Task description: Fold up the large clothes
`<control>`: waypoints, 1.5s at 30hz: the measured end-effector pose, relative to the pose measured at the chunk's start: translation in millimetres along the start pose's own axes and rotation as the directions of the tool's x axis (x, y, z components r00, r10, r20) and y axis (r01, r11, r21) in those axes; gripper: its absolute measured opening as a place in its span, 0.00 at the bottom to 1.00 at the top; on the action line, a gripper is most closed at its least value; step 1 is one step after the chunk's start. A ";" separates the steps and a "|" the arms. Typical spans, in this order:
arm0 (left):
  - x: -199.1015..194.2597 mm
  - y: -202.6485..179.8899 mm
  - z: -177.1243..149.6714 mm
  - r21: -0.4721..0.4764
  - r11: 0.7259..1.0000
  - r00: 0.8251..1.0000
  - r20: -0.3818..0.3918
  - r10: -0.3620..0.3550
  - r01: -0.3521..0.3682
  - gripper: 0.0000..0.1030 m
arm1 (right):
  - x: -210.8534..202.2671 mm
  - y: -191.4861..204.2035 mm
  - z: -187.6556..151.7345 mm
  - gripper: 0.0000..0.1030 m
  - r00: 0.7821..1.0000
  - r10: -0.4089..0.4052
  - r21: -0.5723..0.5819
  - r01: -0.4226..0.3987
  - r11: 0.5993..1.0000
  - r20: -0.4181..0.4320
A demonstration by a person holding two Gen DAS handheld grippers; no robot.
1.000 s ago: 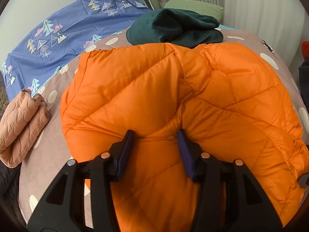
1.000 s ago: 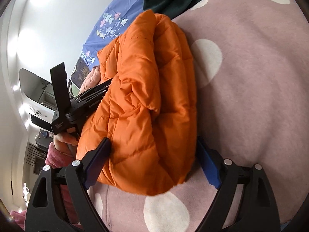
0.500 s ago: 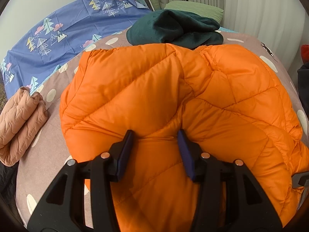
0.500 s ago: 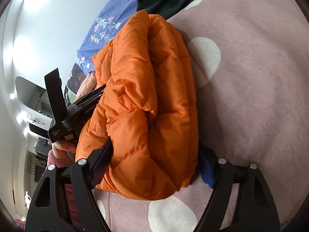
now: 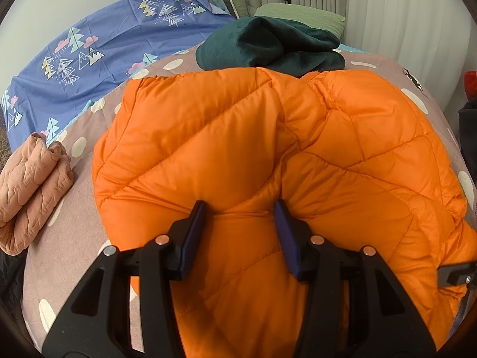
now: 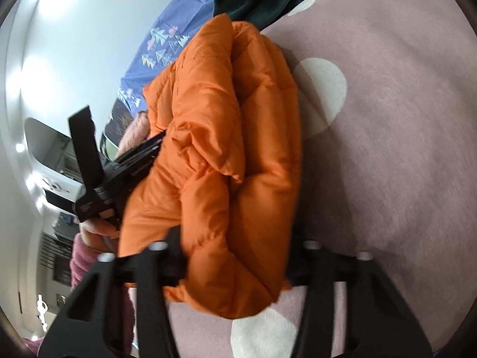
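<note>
A puffy orange quilted jacket [image 5: 238, 137] lies folded in a thick bundle on the pink dotted bedspread [image 5: 74, 208]. My left gripper [image 5: 240, 220] is closed on a ridge of the jacket's near edge, the fabric bunched between its blue pads. In the right wrist view the jacket [image 6: 226, 149] shows side-on as stacked layers. My right gripper [image 6: 235, 256] clamps the bundle's end between its fingers, with the fingertips buried in fabric. The left gripper [image 6: 140, 161] and the hand holding it show at the left of that view.
A dark green garment [image 5: 268, 44] lies just beyond the jacket. A folded peach quilted garment [image 5: 29, 191] sits at the left bed edge. A blue patterned sheet [image 5: 89, 44] covers the far left. A green pillow [image 5: 301, 15] and curtains stand behind.
My right gripper has closed in on the jacket's end, its fingers narrowing from wide apart to pressing into the bundle. The left gripper holds the same grip.
</note>
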State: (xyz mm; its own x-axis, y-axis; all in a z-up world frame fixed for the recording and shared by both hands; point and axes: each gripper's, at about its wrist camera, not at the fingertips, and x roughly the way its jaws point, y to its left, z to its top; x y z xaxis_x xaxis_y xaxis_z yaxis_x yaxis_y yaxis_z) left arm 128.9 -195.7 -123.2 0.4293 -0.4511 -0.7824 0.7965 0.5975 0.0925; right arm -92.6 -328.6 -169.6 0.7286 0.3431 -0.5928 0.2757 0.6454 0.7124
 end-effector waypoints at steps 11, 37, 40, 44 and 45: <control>-0.7 -1.2 0.8 -0.002 1.000 1.000 0.005 -0.003 0.003 0.48 | -19.4 -10.6 0.6 0.75 0.998 -0.064 0.024 0.064 0.998 0.024; 2.9 0.0 2.6 -0.016 1.000 1.000 0.012 -0.015 0.015 0.49 | 4.4 6.3 3.3 0.37 1.000 0.003 0.035 -0.004 0.999 0.018; 1.8 -0.8 3.7 -0.020 1.000 1.000 0.022 -0.015 0.015 0.49 | 6.1 9.8 0.3 0.37 0.999 -0.033 0.007 0.033 0.999 0.026; -7.1 11.0 1.5 -0.075 0.996 0.997 0.063 -0.036 0.040 0.57 | 8.7 14.8 -1.2 0.37 0.998 -0.051 -0.022 0.051 0.998 0.033; -12.5 16.9 1.0 -0.106 0.993 0.995 0.084 -0.045 0.054 0.60 | 10.6 15.6 0.3 0.37 0.998 -0.053 -0.025 0.054 0.998 0.034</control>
State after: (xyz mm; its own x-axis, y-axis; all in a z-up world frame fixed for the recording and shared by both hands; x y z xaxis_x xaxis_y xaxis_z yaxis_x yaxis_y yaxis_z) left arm 137.5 -180.6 -111.2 0.4268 -0.5316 -0.7316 0.7691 0.6389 -0.0155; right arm -80.3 -315.1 -164.7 0.7338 0.2847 -0.6169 0.2991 0.6798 0.6696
